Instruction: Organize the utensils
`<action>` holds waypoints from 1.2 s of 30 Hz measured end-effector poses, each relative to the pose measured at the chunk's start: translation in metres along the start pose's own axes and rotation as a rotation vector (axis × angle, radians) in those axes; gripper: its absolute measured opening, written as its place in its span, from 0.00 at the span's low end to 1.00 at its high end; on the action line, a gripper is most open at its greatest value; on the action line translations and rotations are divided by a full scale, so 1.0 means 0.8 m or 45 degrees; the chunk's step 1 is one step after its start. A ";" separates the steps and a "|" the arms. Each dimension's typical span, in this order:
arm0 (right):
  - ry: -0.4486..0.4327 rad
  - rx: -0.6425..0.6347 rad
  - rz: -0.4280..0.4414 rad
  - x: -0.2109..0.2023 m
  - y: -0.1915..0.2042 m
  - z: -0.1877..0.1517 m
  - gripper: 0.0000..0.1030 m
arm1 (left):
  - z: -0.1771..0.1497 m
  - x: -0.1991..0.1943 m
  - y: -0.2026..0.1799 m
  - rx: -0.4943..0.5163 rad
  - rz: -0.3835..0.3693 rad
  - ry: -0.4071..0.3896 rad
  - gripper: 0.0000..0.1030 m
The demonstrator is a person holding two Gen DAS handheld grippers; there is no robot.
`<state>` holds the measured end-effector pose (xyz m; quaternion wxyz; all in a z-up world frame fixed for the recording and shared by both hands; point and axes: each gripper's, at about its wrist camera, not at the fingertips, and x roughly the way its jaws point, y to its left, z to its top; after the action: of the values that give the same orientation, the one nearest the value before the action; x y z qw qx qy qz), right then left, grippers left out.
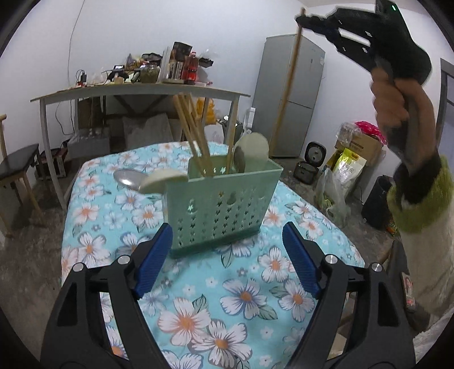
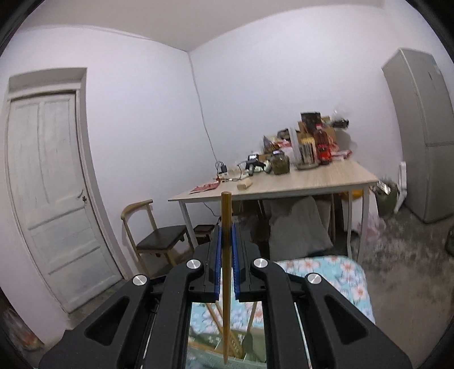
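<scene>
From the left wrist, a green perforated plastic caddy stands on the floral cloth, holding wooden chopsticks and a pale spoon. A metal spoon and another pale one lie just behind its left end. The left gripper gapes wide, nothing between its blue ribbed pads. The right gripper, raised, pinches a long chopstick.

From the right wrist, the jaws clamp that chopstick upright above the caddy. A cluttered table stands beyond.

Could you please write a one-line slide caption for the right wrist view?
Right gripper jaws clamp an upright wooden chopstick, lifted above the green utensil holder.
</scene>
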<state>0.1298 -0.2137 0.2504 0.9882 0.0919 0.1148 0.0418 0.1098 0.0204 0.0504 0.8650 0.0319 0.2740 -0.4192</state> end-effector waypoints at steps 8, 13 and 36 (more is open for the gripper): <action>0.057 -0.113 -0.020 0.066 0.015 -0.019 0.07 | -0.009 0.002 0.008 0.002 0.014 -0.004 0.76; 0.157 -0.160 -0.063 0.103 0.013 -0.056 0.07 | -0.011 0.008 0.015 -0.022 0.013 0.007 0.76; 0.445 0.152 -0.255 -0.039 -0.034 -0.195 0.79 | -0.012 0.008 -0.004 -0.101 0.160 0.058 0.92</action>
<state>0.0647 -0.2163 0.1028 0.9453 0.1297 0.2953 -0.0482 0.1062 0.0162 0.0400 0.8837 0.0242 0.3076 -0.3519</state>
